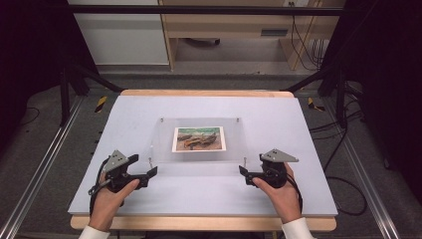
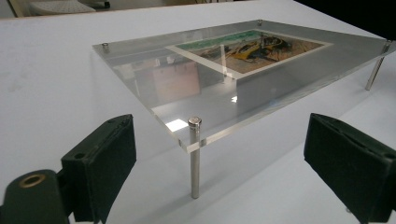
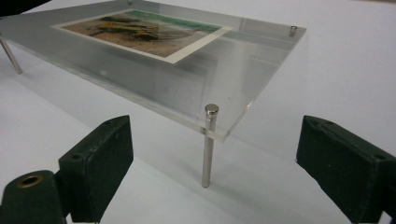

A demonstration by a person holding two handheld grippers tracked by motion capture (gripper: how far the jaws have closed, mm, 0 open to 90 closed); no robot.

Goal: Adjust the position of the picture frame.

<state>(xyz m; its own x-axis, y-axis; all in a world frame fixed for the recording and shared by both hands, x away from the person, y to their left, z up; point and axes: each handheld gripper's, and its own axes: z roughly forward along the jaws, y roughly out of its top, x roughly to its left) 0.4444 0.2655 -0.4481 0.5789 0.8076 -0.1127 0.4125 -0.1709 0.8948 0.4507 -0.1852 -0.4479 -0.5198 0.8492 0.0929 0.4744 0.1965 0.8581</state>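
1. White tabletop (image 1: 149,199) with a wooden rim fills the middle of the high view; grey floor and pale wooden furniture lie beyond its far edge.
2. Clear acrylic plate (image 1: 199,149) stands at the centre of the surface, raised on thin metal legs at its corners, top level.
3. Colour print (image 1: 198,139) with a white border lies flat in the plate, roughly centred and a little toward the far edge.
4. Left gripper (image 1: 152,172) is held in the left hand (image 1: 110,199) near the plate's near-left corner, just off it, not touching.
5. Left gripper view: both black jaws stand wide apart, the near-left leg (image 2: 194,158) in line between them but farther off; pads press on nothing.
6. Right gripper (image 1: 242,171) is held in the right hand (image 1: 279,195) near the near-right corner, likewise clear of the plate.
7. Right gripper view: jaws spread wide, the near-right leg (image 3: 208,145) ahead of them, nothing gripped.
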